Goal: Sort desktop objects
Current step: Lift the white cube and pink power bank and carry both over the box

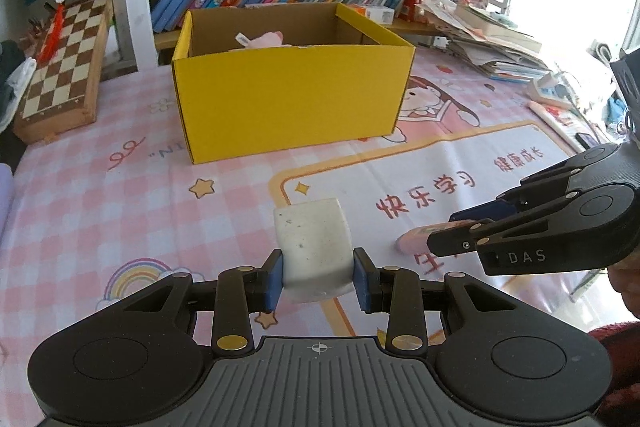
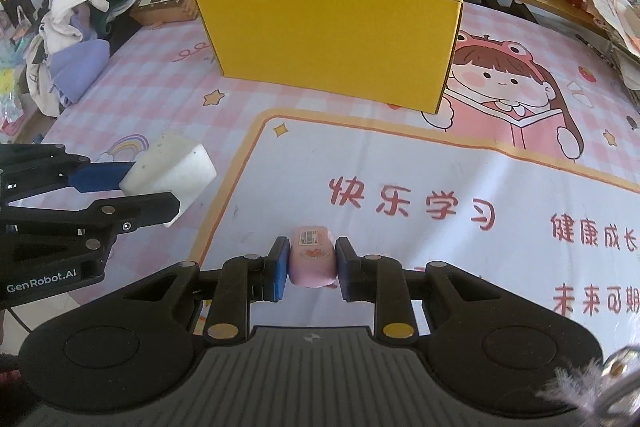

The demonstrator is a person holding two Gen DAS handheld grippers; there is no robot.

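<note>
Pink toy (image 1: 262, 39) half hidden inside yellow box (image 1: 288, 99)

My desk (image 2: 168, 95), under a pink checked cartoon mat (image 2: 400, 163), carries an open yellow cardboard box (image 2: 332, 31) and a wooden chessboard (image 1: 60, 75).

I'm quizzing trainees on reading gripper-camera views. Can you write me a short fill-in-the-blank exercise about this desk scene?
1. The left tongs are shut on a white ____.
2. The right tongs grip a small packet coloured ____.
3. The open cardboard box behind both items is ____ outside.
4. Left of the box, a folded ____ board leans by the shelf.

Missing words: sponge; pink; yellow; chess
</note>
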